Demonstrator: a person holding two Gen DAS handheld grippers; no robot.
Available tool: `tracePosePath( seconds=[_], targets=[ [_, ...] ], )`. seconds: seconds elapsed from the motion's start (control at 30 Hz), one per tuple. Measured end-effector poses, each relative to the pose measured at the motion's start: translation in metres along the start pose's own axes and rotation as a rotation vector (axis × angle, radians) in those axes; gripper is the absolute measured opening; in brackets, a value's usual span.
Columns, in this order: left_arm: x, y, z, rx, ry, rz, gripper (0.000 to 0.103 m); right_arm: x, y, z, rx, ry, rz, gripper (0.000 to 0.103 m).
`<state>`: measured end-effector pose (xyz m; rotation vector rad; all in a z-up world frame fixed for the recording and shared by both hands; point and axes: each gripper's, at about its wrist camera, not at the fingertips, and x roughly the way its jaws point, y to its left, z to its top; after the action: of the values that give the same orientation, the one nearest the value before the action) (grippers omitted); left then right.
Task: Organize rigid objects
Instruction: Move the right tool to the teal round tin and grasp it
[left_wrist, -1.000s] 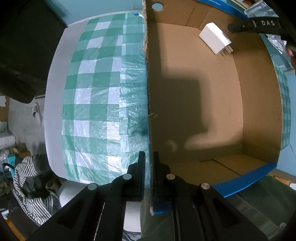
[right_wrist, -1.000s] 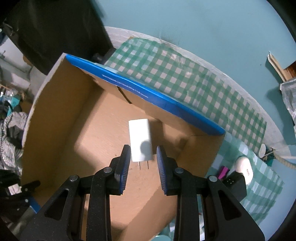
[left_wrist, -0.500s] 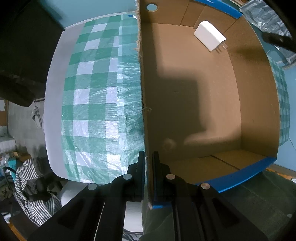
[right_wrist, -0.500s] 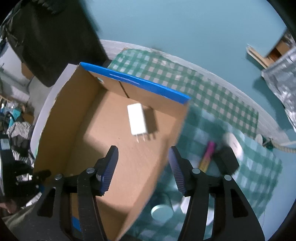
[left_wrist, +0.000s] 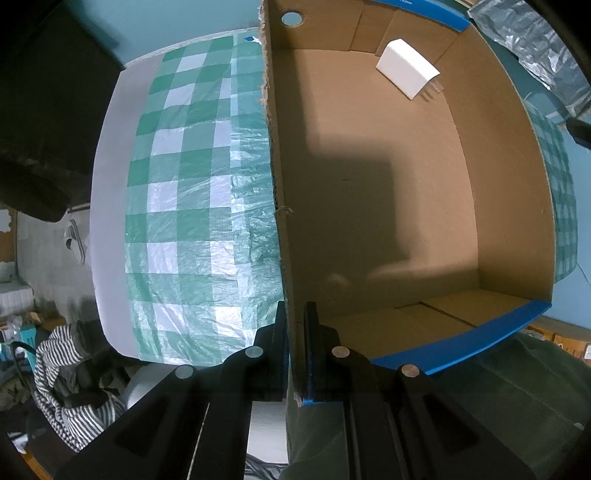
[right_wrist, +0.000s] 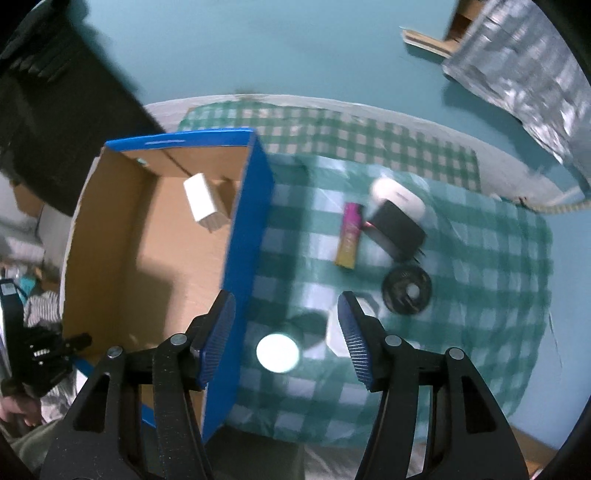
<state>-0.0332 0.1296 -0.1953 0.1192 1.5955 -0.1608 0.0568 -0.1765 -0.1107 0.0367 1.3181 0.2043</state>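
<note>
An open cardboard box (left_wrist: 509, 192) with blue outer sides stands on a green checked cloth (left_wrist: 192, 184). My left gripper (left_wrist: 295, 325) is shut on the box's left wall near the corner. A white plug charger (left_wrist: 406, 68) lies on the box floor at the far end, also seen in the right wrist view (right_wrist: 203, 206). My right gripper (right_wrist: 286, 314) hangs open and empty above the cloth, just right of the box's blue wall (right_wrist: 243, 229). Below it lies a round pale disc (right_wrist: 277, 352). A white object (right_wrist: 334, 332) is partly hidden behind the right finger.
Further right on the cloth (right_wrist: 480, 295) lie a pink and yellow tube (right_wrist: 349, 236), a black plug adapter (right_wrist: 397, 230), a white oval case (right_wrist: 400, 194) and a black round disc (right_wrist: 406, 290). A silver foil bag (right_wrist: 535, 74) lies beyond the table. Striped fabric (left_wrist: 62, 369) sits below the table edge.
My right gripper opened and left the white charger in the box. It then swung right over the blue wall to above the cloth. The left gripper kept its grip on the wall.
</note>
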Motion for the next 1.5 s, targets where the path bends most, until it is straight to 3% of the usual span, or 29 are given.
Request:
tracePosePath(
  seconds=[0.13, 0.43, 1.07, 1.37, 1.5],
  targets=[
    [-0.001, 0.003, 0.001, 0.004, -0.002, -0.003, 0.007, 0.001, -0.013, -0.008, 0.046, 0.013, -0.008, 0.064],
    [0.000, 0.005, 0.003, 0.000, 0.002, -0.006, 0.007, 0.034, -0.023, -0.027, 0.104, 0.098, 0.031, 0.064],
    [0.003, 0.001, -0.001, 0.005, 0.007, 0.003, 0.007, 0.085, 0.010, -0.049, -0.067, 0.177, 0.028, 0.064],
    [0.003, 0.001, -0.002, -0.008, 0.006, 0.003, 0.007, 0.088, 0.001, -0.057, -0.072, 0.169, 0.074, 0.064],
    [0.005, -0.001, -0.001, 0.001, 0.011, 0.003, 0.007, 0.093, 0.003, -0.058, -0.097, 0.165, 0.070, 0.056]
  ],
)
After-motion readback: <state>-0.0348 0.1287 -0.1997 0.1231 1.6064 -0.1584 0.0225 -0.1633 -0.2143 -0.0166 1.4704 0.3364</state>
